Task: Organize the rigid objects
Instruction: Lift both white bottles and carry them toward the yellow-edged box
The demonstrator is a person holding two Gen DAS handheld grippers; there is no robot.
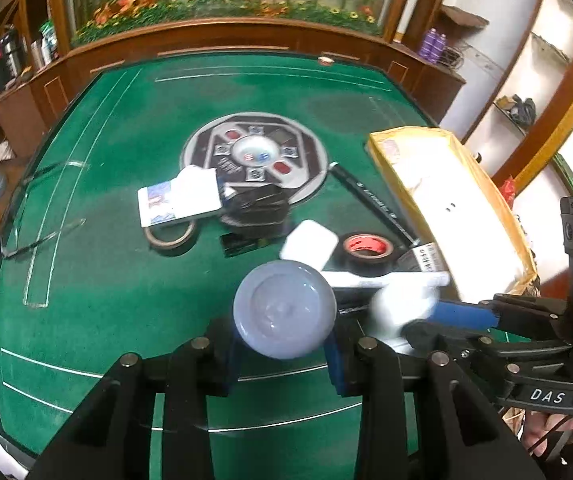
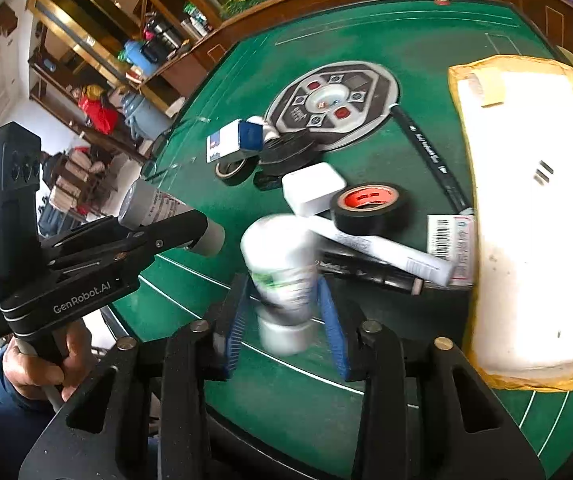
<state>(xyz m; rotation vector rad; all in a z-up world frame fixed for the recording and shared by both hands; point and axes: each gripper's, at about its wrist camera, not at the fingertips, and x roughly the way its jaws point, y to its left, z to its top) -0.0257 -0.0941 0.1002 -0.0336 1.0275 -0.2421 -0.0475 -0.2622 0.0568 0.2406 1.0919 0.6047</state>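
My left gripper (image 1: pixel 284 354) is shut on a grey tube (image 1: pixel 284 310), whose round cap end faces the camera; in the right wrist view this left gripper (image 2: pixel 184 236) holds the grey tube (image 2: pixel 154 206) above the table's left side. My right gripper (image 2: pixel 284 320) is shut on a white bottle with a green label (image 2: pixel 282 268), blurred, its cap toward the camera. From the left wrist view the right gripper (image 1: pixel 426 318) and the white bottle (image 1: pixel 400 306) sit just right of the tube. Both items are lifted off the green table (image 1: pixel 106 272).
A black tape roll with a red core (image 2: pixel 368 204), a white flat box (image 2: pixel 312 188), a long white carton (image 2: pixel 386 250) and a black pen (image 2: pixel 430 152) lie ahead. A yellow padded envelope (image 2: pixel 526 220) fills the right. Further back: a blue-white box (image 1: pixel 178 200), a brown tape ring (image 1: pixel 170 236).
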